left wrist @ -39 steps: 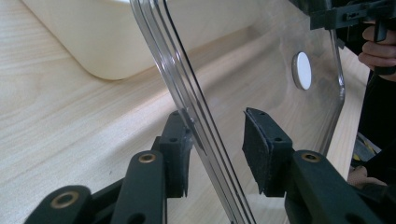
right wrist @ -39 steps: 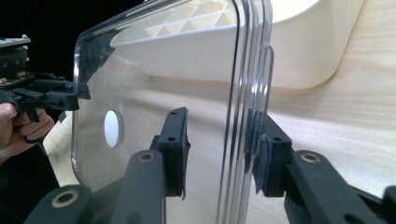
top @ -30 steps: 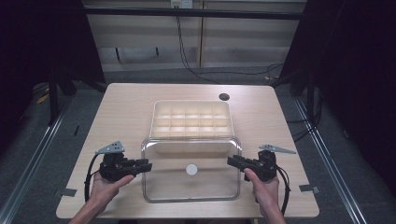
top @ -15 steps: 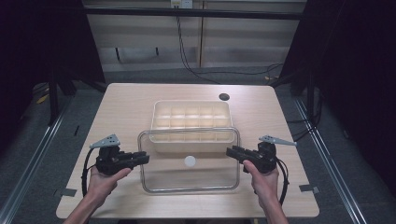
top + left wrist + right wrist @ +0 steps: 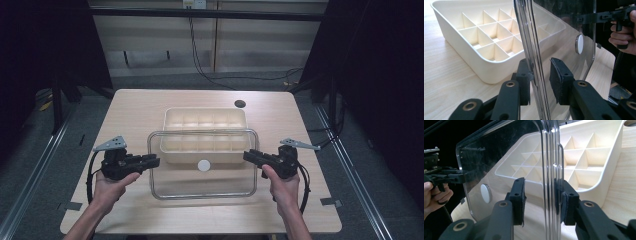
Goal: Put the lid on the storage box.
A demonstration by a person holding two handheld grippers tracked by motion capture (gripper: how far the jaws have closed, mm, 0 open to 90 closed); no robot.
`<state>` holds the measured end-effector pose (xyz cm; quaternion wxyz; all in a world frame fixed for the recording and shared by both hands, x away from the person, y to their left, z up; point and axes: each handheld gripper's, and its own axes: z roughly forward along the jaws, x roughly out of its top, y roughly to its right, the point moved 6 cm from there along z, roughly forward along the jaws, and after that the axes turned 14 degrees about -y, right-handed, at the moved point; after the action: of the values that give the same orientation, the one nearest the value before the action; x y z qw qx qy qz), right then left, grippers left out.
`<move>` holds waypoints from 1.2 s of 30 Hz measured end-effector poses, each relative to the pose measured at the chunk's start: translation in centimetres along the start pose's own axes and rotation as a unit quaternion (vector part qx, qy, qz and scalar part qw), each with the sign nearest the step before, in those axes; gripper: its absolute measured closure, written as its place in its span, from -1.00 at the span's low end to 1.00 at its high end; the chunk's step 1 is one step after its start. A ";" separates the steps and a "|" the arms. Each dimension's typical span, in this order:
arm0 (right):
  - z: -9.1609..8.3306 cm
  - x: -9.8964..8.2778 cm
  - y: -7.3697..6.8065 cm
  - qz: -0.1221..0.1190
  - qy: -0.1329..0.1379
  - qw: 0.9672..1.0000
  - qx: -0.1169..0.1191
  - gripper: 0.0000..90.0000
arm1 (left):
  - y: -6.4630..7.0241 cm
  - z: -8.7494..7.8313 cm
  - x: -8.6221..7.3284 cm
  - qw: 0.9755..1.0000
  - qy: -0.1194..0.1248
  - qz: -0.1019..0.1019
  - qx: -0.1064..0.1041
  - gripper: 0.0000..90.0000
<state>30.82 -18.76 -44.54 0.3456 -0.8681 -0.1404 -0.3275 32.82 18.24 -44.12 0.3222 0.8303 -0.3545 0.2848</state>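
A clear plastic lid (image 5: 200,182) with a white round knob (image 5: 203,165) hangs level between my two grippers, above the table. Its far half overlaps the near part of a cream tray (image 5: 205,120) divided into several compartments. My left gripper (image 5: 155,161) is shut on the lid's left edge and my right gripper (image 5: 247,156) on its right edge. In the left gripper view the jaws of my left gripper (image 5: 540,75) straddle the lid's rim (image 5: 531,50), with the tray (image 5: 481,37) behind. In the right gripper view my right gripper (image 5: 540,197) clamps the rim (image 5: 550,170) in front of the tray (image 5: 584,157).
The tray stands mid-table on the light wooden table (image 5: 145,107). A dark round hole (image 5: 240,104) sits in the tabletop behind the tray's right corner. Cables (image 5: 200,50) run across the floor beyond the far edge.
Both grippers have carried the lid away from the person and upward. It lay near the front edge before and now overlaps the tray's near part.
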 end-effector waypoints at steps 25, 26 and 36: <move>0.1 5.1 -0.5 -0.028 0.020 0.999 -0.008 0.35 | -1.4 -1.7 4.0 0.999 0.045 -0.003 0.017 0.60; 0.2 5.3 -0.5 -0.028 0.020 0.999 -0.009 0.34 | -1.5 -1.7 4.2 0.999 0.044 0.001 0.020 0.60; -0.1 6.9 -0.2 -0.027 0.033 0.999 -0.013 0.33 | -1.7 -1.9 5.9 0.999 0.049 0.005 0.023 0.59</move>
<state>35.87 -18.54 -39.77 0.3298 -0.8570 -0.1479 -0.3672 37.18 18.19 -39.32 0.3185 0.8205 -0.3361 0.3353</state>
